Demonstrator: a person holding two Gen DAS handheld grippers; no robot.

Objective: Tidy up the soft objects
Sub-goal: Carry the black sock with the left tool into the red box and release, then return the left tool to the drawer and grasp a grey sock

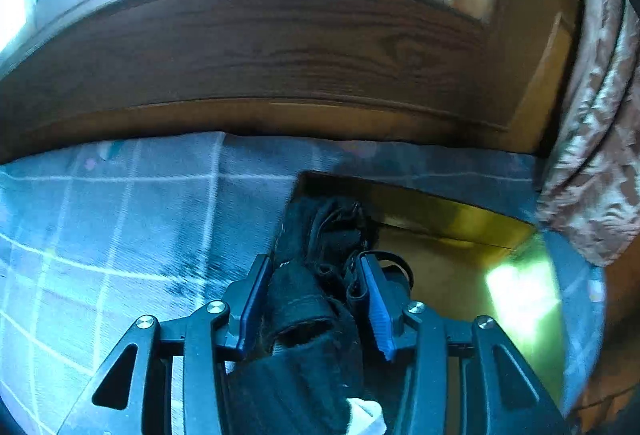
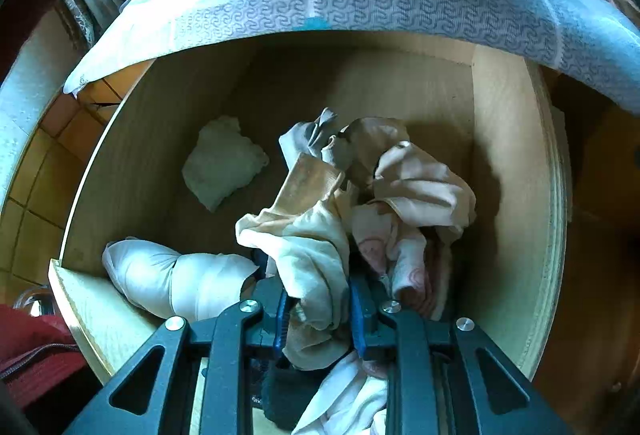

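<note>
In the left wrist view my left gripper [image 1: 314,259] is shut on a black garment [image 1: 304,299] with thin straps. The garment fills the gap between the blue pads and trails forward over the corner of a yellowish wooden box [image 1: 440,255]. In the right wrist view my right gripper [image 2: 316,283] is shut on a cream-beige cloth [image 2: 308,243] that rises out of a tangled heap inside an open wooden drawer [image 2: 512,155]. Pink and beige garments [image 2: 420,183] lie in the same heap, to its right.
A folded white cloth [image 2: 224,167] and a rolled white bundle [image 2: 172,279] lie in the drawer's left half. A patterned blue-white cloth [image 2: 360,7] hangs over the drawer's far edge. The left gripper is over a checked grey sheet [image 1: 120,215], below a dark wooden board [image 1: 260,47].
</note>
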